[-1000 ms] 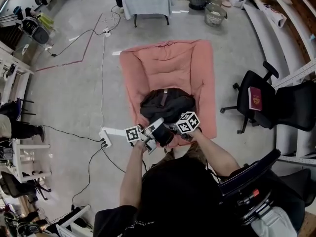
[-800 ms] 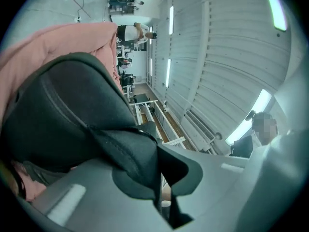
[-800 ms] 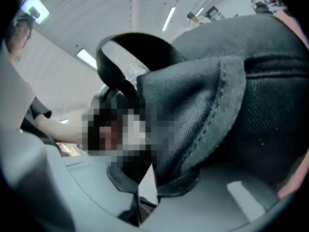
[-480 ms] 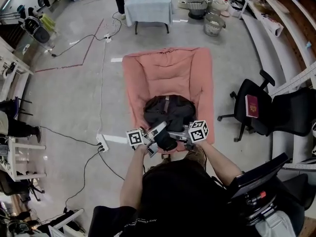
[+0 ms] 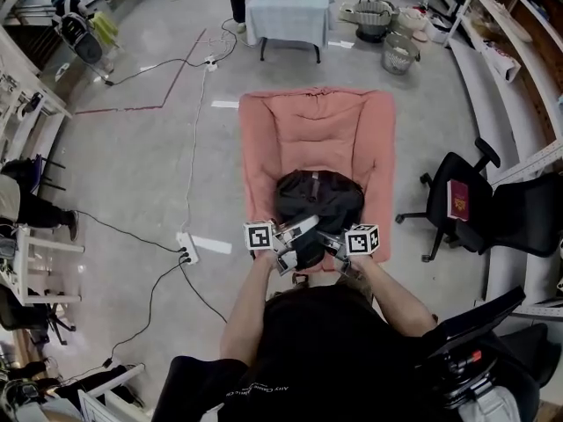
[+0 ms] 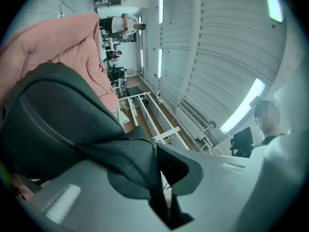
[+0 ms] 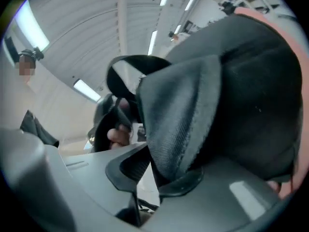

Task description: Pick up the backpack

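A black backpack (image 5: pixel 318 199) lies on a pink cushion (image 5: pixel 308 121) on the floor, just beyond the person's hands. My left gripper (image 5: pixel 297 233) sits at the bag's near edge, shut on a thin black strap (image 6: pixel 145 163) of the backpack (image 6: pixel 53 120). My right gripper (image 5: pixel 331 241) is beside it on the right. The padded shoulder strap (image 7: pixel 178 115) of the backpack (image 7: pixel 256 91) runs between its jaws, which are opening while both still touch it. In the right gripper view, the right gripper (image 7: pixel 149 178) points across at the hand on the other gripper.
A black office chair (image 5: pixel 457 209) with a red book (image 5: pixel 458 199) on its seat stands right of the cushion. A cloth-covered table (image 5: pixel 288 3) and baskets (image 5: pixel 398 55) are at the back. A power strip (image 5: pixel 186 249) and cables lie on the floor to the left.
Both grippers have lifted a little at the bag's near edge, straps still between their jaws. The right one has rolled and shifted right. The head view has drifted.
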A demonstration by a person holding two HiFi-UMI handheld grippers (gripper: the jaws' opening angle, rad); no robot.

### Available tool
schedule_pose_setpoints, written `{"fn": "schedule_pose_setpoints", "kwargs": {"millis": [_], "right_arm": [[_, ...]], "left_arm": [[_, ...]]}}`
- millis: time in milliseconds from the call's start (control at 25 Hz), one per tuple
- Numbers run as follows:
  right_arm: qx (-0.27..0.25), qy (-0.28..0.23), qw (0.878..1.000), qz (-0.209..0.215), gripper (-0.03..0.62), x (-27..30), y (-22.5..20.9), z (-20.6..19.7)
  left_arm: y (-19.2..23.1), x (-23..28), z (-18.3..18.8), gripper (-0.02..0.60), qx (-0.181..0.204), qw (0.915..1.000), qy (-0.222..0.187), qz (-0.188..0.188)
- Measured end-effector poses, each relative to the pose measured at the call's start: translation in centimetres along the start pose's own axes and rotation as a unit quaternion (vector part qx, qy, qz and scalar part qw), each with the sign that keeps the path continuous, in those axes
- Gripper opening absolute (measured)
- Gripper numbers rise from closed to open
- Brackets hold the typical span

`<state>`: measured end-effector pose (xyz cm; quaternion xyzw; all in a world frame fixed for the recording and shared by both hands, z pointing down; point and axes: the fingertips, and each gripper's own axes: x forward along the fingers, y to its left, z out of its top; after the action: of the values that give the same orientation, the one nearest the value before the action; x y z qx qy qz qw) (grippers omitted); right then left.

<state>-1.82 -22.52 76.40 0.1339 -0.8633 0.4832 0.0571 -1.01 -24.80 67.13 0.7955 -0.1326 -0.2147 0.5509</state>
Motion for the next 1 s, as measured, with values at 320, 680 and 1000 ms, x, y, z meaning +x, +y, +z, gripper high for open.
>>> {"fn": "schedule_pose_setpoints", "kwargs": {"millis": [320, 680, 1000], "right_arm": [[-0.002, 0.015, 0.998, 0.065, 0.048, -1.7, 2.7, -0.5], [0.054, -0.171, 0.976, 0.124, 0.140, -4.0, 6.5, 6.6], [0.043, -0.173, 0.979, 0.099, 0.037, -3.9, 5.5, 6.3]], "left_arm": [[1.1, -0.6, 1.8, 0.020, 0.020, 0.9978, -0.059, 0.022], [1.9, 0.1, 2.3, 0.049, 0.071, 0.9957, -0.020, 0.057], [1.4, 0.6, 1.9, 0.035, 0.000, 0.9992, -0.039, 0.006]]}}
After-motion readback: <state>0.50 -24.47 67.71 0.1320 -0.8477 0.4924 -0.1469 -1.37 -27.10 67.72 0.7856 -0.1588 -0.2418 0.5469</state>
